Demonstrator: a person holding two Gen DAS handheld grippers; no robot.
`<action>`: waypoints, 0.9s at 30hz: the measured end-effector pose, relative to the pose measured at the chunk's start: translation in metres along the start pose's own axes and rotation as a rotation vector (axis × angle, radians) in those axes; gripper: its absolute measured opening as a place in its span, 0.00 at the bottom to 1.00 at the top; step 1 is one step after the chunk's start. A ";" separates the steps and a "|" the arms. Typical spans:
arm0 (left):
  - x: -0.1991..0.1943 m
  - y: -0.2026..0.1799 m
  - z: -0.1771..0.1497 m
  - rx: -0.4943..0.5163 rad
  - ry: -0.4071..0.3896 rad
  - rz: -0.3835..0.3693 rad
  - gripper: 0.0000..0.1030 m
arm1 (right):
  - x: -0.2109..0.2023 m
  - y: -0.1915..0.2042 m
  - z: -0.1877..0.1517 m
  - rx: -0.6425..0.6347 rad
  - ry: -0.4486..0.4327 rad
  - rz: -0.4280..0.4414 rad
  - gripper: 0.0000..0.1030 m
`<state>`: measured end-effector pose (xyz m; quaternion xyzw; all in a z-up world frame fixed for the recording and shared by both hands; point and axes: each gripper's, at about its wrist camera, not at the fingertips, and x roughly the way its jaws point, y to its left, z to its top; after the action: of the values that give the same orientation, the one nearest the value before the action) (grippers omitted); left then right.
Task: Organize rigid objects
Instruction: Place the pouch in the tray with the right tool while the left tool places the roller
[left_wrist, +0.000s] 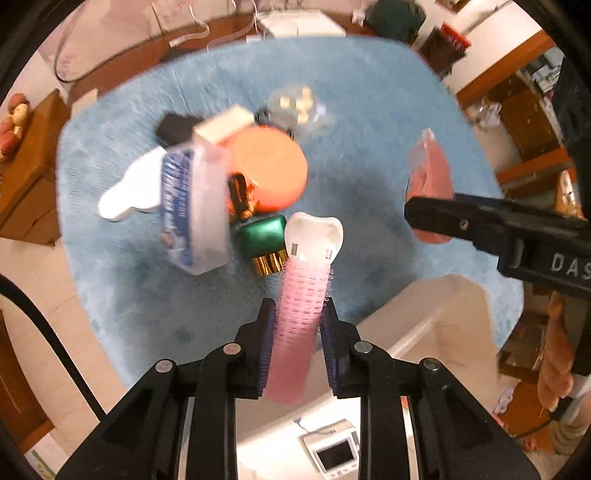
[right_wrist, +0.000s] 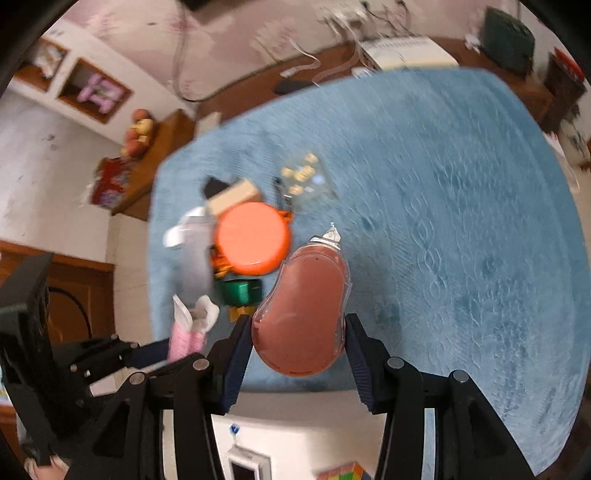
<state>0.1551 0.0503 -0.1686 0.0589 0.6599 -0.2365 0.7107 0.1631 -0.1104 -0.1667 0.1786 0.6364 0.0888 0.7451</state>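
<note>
Fingers (left_wrist: 334, 343) grip pink hair roller (left_wrist: 301, 314).

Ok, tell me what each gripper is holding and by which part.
The left gripper is shut on the pink hair roller, gripping its pink barrel, white clip end free. The right gripper is shut on the pink plastic case, gripping its wide rounded end.

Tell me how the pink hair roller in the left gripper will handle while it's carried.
The roller is probably light: a slim mesh tube. Its bristly surface likely catches on the left gripper's ridged pads, so slipping seems unlikely. Held low, with its white clip far out front, it may pivot. Set on the blue mat, it could roll.
</note>
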 end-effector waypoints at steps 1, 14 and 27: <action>-0.014 -0.002 -0.006 0.001 -0.026 -0.003 0.25 | -0.012 0.006 -0.006 -0.035 -0.016 0.011 0.49; -0.068 -0.037 -0.120 -0.051 -0.168 0.054 0.25 | -0.035 0.044 -0.126 -0.409 0.069 0.002 0.49; 0.021 -0.012 -0.168 -0.315 -0.040 0.069 0.25 | 0.039 0.023 -0.162 -0.465 0.239 -0.068 0.49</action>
<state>-0.0019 0.1009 -0.2072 -0.0355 0.6722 -0.1065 0.7318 0.0132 -0.0508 -0.2141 -0.0308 0.6879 0.2280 0.6884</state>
